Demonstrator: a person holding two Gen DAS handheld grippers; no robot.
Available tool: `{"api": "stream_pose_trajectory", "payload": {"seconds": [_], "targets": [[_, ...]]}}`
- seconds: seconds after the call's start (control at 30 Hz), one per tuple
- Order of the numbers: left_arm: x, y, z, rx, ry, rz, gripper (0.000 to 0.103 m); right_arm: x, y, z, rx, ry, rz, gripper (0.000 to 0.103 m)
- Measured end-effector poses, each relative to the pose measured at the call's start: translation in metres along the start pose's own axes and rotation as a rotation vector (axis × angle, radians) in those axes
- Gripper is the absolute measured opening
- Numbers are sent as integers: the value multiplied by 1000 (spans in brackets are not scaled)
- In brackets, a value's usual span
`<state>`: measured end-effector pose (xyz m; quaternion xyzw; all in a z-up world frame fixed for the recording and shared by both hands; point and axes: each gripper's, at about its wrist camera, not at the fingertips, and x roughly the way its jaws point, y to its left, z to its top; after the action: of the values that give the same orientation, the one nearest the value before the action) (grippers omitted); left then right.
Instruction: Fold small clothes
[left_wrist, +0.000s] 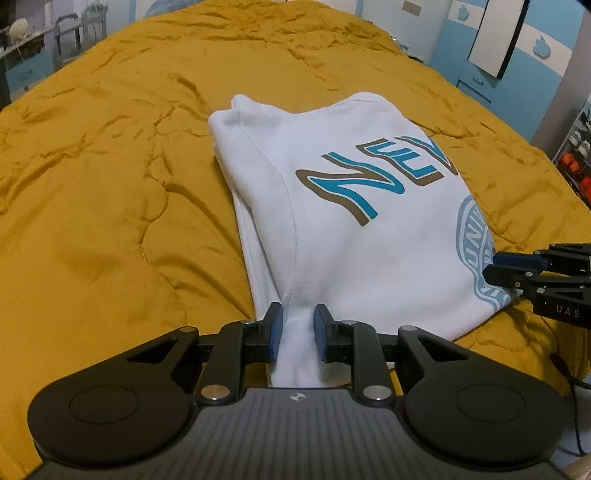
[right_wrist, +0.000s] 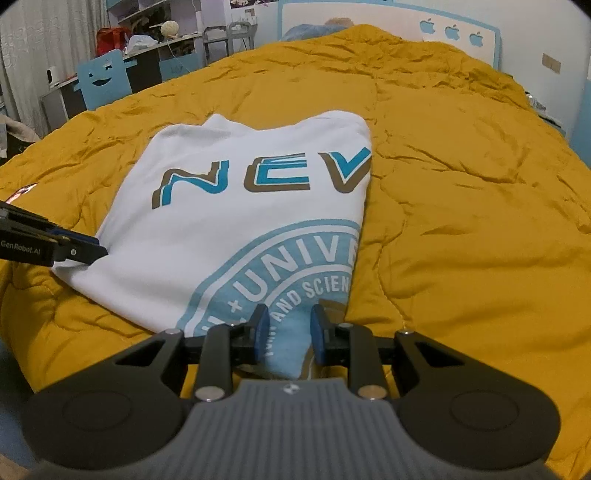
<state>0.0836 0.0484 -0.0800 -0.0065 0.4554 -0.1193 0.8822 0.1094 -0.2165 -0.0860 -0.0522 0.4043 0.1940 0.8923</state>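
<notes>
A white T-shirt (left_wrist: 362, 236) with blue and brown letters and a light blue round print lies partly folded on the yellow bedspread (left_wrist: 110, 184). My left gripper (left_wrist: 298, 325) is shut on the shirt's near left edge, with white cloth bunched between its blue pads. My right gripper (right_wrist: 286, 334) is shut on the near right edge of the shirt (right_wrist: 236, 229), over the round print. Each gripper shows in the other's view: the right one at the right edge (left_wrist: 495, 271), the left one at the left edge (right_wrist: 99, 249).
The bedspread (right_wrist: 461, 221) covers the whole bed. A desk with clutter and a blue chair (right_wrist: 103, 79) stand beyond the bed's far left. Blue and white cupboards (left_wrist: 498, 55) stand to the right. A black cable (left_wrist: 569, 376) hangs near the right gripper.
</notes>
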Motion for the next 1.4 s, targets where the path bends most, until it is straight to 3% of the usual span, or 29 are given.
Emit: {"api": "stream_pose_trajectory", "payload": {"seconds": [0.3,0.43,0.6,0.73,0.87,1.17,1.4], "targets": [[-18,-9,0,25,-64,28,27,-11,-2,9,29,-10,7,20],[-36,-16,9,34,-119,46,34,-19,3,19,17,2,-35,32],[-54,-33,20,50,-196,-4,37,-40,11,34,27,-45,-22,32],[-43,-53,17,73,-169,-48,37,-45,32,36,-17,-68,15,32],[-23,-66,-2,128,-97,-51,38,-31,45,21,-41,-12,24,32],[-9,-74,-29,224,-110,-8,38,-8,52,-11,-79,-20,-8,32],[-27,-72,-13,218,-126,-29,41,-24,40,6,-7,-17,28,33]]}}
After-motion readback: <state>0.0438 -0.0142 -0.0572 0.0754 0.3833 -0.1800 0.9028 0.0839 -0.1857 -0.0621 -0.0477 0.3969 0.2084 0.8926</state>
